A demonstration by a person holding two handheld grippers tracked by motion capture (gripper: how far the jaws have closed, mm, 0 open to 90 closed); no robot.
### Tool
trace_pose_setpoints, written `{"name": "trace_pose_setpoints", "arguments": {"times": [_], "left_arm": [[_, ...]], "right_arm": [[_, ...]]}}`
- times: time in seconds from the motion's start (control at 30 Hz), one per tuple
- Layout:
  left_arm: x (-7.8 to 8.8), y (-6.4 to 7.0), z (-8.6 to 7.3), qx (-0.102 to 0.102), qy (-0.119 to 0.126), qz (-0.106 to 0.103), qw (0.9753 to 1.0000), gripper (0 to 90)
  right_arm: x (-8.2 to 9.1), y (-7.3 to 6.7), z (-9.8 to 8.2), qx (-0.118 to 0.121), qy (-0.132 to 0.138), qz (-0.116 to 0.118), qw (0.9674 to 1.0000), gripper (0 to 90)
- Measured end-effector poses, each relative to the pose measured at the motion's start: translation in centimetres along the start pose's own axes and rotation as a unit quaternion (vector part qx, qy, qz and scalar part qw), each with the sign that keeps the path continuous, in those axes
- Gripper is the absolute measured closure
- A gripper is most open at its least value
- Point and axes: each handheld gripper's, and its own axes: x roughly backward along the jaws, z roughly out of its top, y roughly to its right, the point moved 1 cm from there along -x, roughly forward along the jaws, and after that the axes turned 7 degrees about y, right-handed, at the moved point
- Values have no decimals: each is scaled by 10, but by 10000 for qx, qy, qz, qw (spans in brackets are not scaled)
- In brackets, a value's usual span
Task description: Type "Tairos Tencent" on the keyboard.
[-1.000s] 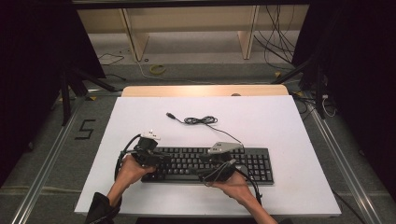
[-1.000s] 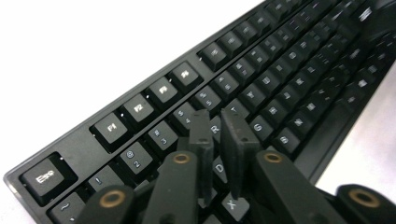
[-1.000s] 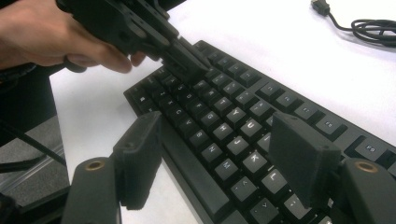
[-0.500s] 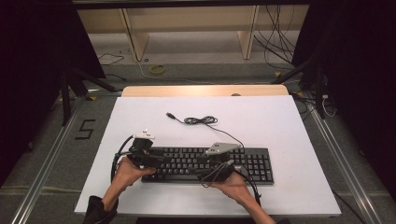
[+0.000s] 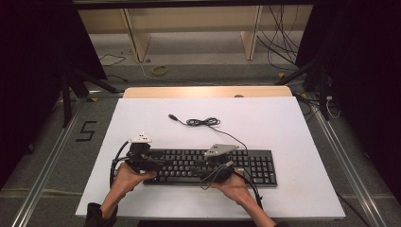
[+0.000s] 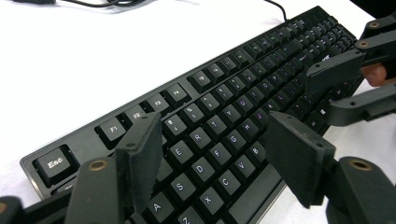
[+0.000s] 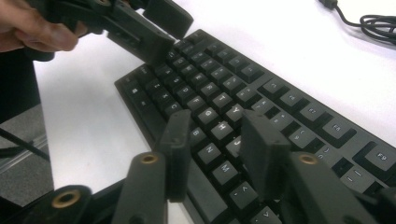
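Note:
A black keyboard (image 5: 246, 166) lies flat on the white table (image 5: 283, 123), near its front edge. Its cable (image 5: 204, 122) runs back to a small coil with a loose plug. My left gripper (image 5: 158, 165) hovers over the keyboard's left end, above the letter keys (image 6: 219, 135). Its jaws have just been opening and stand wide apart with nothing between them. My right gripper (image 5: 201, 169) reaches in from the right over the middle keys (image 7: 219, 130). Its jaws have just been closing; a gap remains, with no key pinched. The grippers' tips face each other closely.
The white table top has bare room behind and to the right of the keyboard. A wooden strip (image 5: 208, 91) borders the far edge. Tripod legs (image 5: 90, 85), shelves and loose cables stand on the floor beyond. A "5" mark (image 5: 86, 131) is on the floor at left.
The left hand and its gripper have shifted slightly left over the keyboard's end. The right hand has stayed where it was. The keyboard and its cable have not moved.

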Motion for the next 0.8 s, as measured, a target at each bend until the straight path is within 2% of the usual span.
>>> {"name": "trace_pose_setpoints", "arguments": {"times": [0.47,0.63,0.8], "left_arm": [[6,1,-4,46,163,-9,9999,332],[7,1,-6,54,222,-13,9997,327],[8,2,-6,74,263,-36,9996,324]], "right_arm": [[-14,0,0,110,-249,-91,9996,849],[-19,-1,-2,149,-351,-82,9992,894],[-25,-3,-3,191,-447,-92,9988,900]]}}
